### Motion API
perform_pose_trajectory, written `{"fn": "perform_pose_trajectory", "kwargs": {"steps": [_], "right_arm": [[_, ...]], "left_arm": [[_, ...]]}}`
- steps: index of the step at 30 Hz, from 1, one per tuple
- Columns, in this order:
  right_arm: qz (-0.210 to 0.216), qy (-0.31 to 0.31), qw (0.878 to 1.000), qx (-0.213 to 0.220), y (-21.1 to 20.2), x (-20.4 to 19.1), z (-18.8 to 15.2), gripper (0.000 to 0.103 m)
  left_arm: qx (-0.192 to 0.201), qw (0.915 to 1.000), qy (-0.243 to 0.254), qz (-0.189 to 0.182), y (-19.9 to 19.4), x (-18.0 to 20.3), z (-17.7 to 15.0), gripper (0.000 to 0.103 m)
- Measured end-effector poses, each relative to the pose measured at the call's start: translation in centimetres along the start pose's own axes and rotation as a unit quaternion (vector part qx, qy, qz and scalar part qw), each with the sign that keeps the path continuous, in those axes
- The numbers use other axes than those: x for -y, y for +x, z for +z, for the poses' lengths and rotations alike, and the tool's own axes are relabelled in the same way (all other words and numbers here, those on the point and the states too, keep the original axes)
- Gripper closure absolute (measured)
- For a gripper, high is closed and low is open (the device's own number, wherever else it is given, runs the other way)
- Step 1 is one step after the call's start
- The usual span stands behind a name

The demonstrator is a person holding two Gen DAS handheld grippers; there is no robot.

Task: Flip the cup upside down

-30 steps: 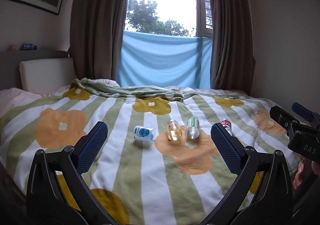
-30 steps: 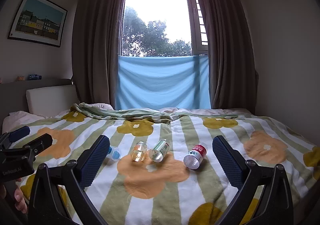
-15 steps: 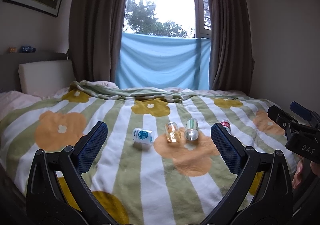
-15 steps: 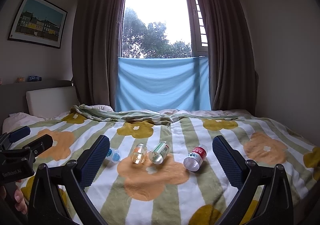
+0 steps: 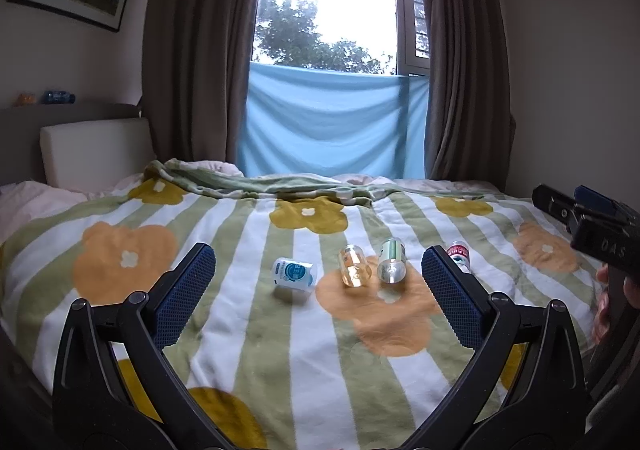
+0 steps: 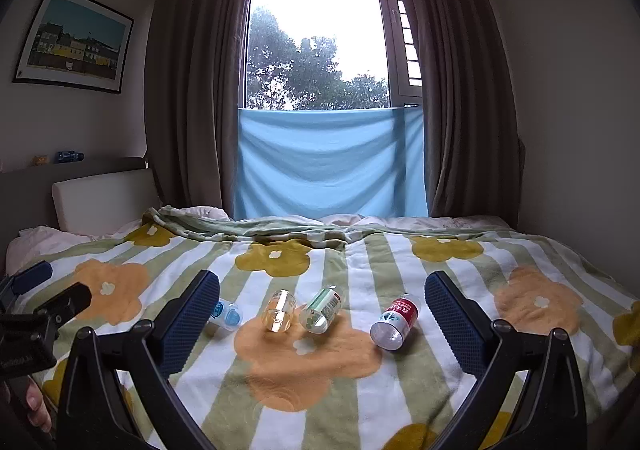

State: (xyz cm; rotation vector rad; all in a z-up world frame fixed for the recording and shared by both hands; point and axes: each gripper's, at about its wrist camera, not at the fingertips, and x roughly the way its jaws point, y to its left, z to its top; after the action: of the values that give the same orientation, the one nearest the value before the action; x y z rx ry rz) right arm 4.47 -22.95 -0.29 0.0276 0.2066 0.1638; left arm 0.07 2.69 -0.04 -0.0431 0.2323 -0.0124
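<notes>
Floral blanket [image 6: 440, 378], four cups on sides, blue cup [image 6: 226, 313] partly hidden, maybe cups, both grippers' jaws wide apart.

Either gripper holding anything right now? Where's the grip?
Nothing held. The left gripper and right gripper are both open above the blanket; all four cups lie on it untouched.

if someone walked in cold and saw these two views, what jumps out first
Four small cups lie on their sides in a row on the flowered, striped blanket: a blue-labelled one, a clear amber one, a green-labelled one and a red-labelled one. Both sets of tongs, left and right, hang open above the bed, holding nothing. Behind, a bright window has a blue cloth across its lower half.
</notes>
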Motion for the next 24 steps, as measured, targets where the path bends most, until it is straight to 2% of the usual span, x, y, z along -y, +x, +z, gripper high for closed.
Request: {"fn": "perform_pose_trajectory", "kwargs": {"steps": [5,9,13,18,24], "right_arm": [[-0.002,-0.009,0.999,-0.035,4.7,1.1,3.1,0.000],[0.014,-0.006,0.995,-0.099,10.4,1.6,4.4,0.000],[0.044,0.029,0.984,-0.168,16.8,2.5,4.0,0.000],[0.047,0.052,0.964,-0.258,25.4,2.5,1.8,0.000],[0.033,0.068,0.930,-0.360,34.8,2.2,-2.1,0.000]], "left_arm": [[-0.010,0.9999,-0.007,0.004,0.8,-1.0,0.0,0.000],[-0.022,0.9997,-0.013,0.005,1.8,-1.9,-0.3,0.000],[-0.035,0.9992,-0.020,0.009,2.9,-2.8,-0.7,0.000],[-0.050,0.9981,-0.032,0.018,4.2,-4.3,-1.5,0.000],[-0.060,0.9967,-0.049,0.023,5.2,-5.9,-2.3,0.000]]}}
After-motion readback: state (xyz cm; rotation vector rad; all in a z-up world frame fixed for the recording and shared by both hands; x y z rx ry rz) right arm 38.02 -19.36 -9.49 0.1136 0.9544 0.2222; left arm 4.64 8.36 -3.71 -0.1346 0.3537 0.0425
